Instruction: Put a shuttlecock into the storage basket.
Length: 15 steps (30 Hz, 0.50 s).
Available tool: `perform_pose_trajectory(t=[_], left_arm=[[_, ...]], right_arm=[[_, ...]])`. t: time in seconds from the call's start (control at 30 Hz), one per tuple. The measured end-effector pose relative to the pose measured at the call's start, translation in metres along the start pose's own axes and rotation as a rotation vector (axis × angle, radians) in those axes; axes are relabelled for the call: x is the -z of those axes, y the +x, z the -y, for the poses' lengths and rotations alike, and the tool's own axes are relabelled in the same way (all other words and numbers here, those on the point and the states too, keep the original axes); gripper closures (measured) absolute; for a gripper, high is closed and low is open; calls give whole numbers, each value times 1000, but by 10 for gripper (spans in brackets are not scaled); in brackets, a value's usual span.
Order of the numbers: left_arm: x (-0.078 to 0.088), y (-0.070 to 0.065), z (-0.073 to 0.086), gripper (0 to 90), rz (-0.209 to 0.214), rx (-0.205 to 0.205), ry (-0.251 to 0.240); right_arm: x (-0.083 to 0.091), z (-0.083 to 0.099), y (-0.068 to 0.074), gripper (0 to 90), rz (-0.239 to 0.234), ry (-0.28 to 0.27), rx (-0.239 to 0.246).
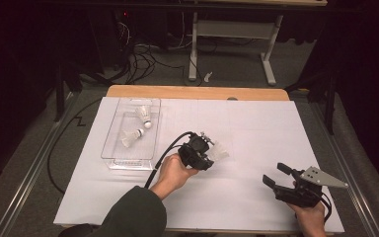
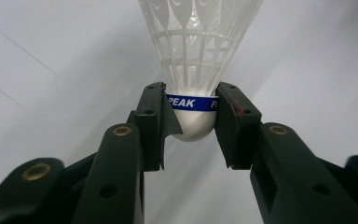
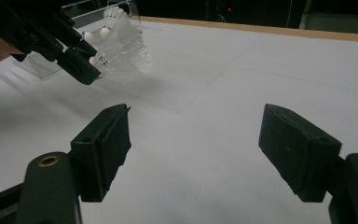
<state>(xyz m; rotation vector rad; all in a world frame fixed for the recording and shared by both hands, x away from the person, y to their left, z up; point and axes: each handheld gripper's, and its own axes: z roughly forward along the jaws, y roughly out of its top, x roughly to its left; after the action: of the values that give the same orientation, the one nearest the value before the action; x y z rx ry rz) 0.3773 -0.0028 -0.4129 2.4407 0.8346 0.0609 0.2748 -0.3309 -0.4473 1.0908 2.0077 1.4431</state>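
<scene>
Your left tongs [image 2: 193, 122] grip the shuttlecock [image 2: 197, 65] by its cork base, at centre frame in the high view, over the white worktop [image 1: 256, 128]. Your right tongs [image 3: 193, 154] gape empty, lower right.

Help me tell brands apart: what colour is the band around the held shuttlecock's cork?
Blue with white lettering on the shuttlecock; the left gripper view shows it best.

Wooden table [image 1: 197, 92], white sheet [image 1: 256, 143] over it, clear tray [image 1: 109, 150] on sheet
</scene>
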Motion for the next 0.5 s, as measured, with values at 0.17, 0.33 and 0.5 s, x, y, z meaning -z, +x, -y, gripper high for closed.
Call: perform_pose_trajectory(t=[0.17, 0.33, 0.5], left_arm=[[5, 1, 1, 653, -4, 5, -13], [9, 1, 1, 653, 0, 8, -24], [13, 2, 2, 654, 0, 11, -33]], right_arm=[[0, 0, 0, 252, 0, -1, 0], [0, 0, 0, 252, -1, -2, 2], [0, 0, 0, 252, 0, -4, 3]])
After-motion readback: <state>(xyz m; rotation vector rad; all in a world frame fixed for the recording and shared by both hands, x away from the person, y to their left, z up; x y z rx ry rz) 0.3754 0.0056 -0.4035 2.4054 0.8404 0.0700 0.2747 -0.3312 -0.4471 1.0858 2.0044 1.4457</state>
